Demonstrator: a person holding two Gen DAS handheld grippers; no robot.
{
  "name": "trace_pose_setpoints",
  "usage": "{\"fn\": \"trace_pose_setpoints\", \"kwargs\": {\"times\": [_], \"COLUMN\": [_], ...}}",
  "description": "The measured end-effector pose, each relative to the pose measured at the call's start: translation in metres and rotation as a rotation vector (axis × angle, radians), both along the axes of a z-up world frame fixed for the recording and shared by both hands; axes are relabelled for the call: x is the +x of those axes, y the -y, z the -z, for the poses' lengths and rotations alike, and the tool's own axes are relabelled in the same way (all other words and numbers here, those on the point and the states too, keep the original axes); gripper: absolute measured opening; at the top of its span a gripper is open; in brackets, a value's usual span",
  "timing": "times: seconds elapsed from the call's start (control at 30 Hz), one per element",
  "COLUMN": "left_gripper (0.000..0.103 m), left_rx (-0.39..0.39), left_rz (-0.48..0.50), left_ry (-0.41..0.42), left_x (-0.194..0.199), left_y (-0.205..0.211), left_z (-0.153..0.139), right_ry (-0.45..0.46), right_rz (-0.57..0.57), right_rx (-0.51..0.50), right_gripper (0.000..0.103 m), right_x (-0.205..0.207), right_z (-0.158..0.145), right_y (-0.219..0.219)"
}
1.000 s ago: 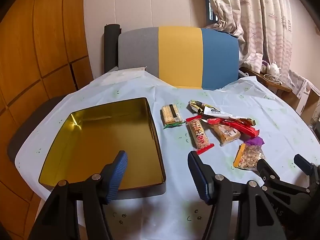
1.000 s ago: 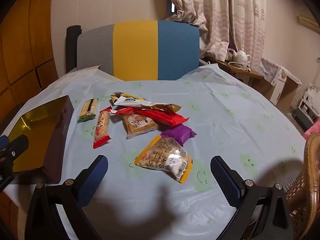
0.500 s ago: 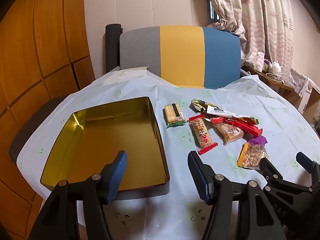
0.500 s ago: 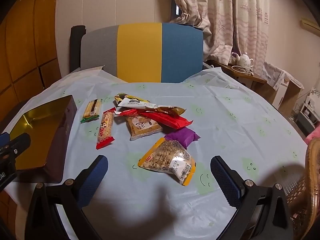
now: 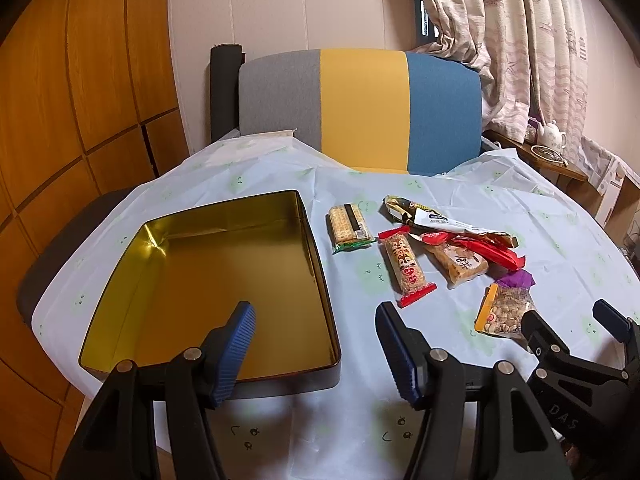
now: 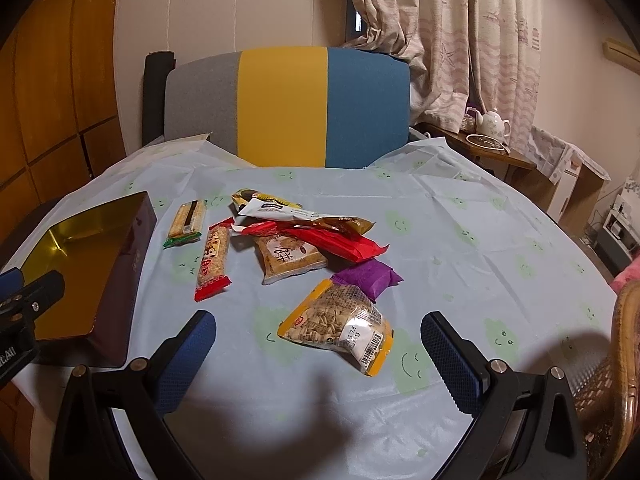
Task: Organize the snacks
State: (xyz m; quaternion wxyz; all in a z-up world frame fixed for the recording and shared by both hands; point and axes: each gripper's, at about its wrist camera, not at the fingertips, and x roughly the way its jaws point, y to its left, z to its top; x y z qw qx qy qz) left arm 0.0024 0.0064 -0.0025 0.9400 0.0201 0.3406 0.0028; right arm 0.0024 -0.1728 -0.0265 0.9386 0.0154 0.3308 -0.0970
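An empty gold tin box (image 5: 120, 308) lies at the table's left; its dark side shows in the right wrist view (image 6: 124, 276). Several snacks lie right of it: a cracker pack (image 5: 349, 226), a red-ended bar (image 5: 406, 266), a brown biscuit pack (image 6: 290, 258), a long red wrapper (image 6: 332, 242), a purple packet (image 6: 368, 276) and a seed bag (image 6: 340, 322). My left gripper (image 5: 316, 344) is open and empty over the tin's near right corner. My right gripper (image 6: 320, 356) is open and empty, just short of the seed bag.
A light blue tablecloth (image 6: 460, 240) covers the round table. A grey, yellow and blue chair back (image 6: 288, 108) stands behind it. A side table with a teapot (image 6: 494, 124) is at the right, a wicker chair (image 6: 624, 344) at the near right.
Both grippers have drawn back and risen slightly, so the tin and snacks sit a little farther off. Nothing on the table has moved.
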Motion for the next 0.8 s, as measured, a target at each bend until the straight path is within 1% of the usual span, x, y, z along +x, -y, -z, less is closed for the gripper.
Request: {"fn": "trace_pose_setpoints", "kwargs": {"times": [0.27,0.8], "left_gripper": [0.064,0.064], "left_rx": [-0.001,0.005], "left_rz": [0.001,0.012], "left_ry": [-0.001,-0.006], "left_x": [-0.001,-0.002], "left_y": [0.001,0.004], "left_z": [0.0,0.0], "right_ry": [0.003,0.018], "right_rz": [0.005,0.028], "right_rx": [-0.002,0.008], "right_gripper": [0.103,0.103], "right_x": [0.001,-0.001], "right_z": [-0.002,-0.003], "right_y": [-0.001,0.012]}}
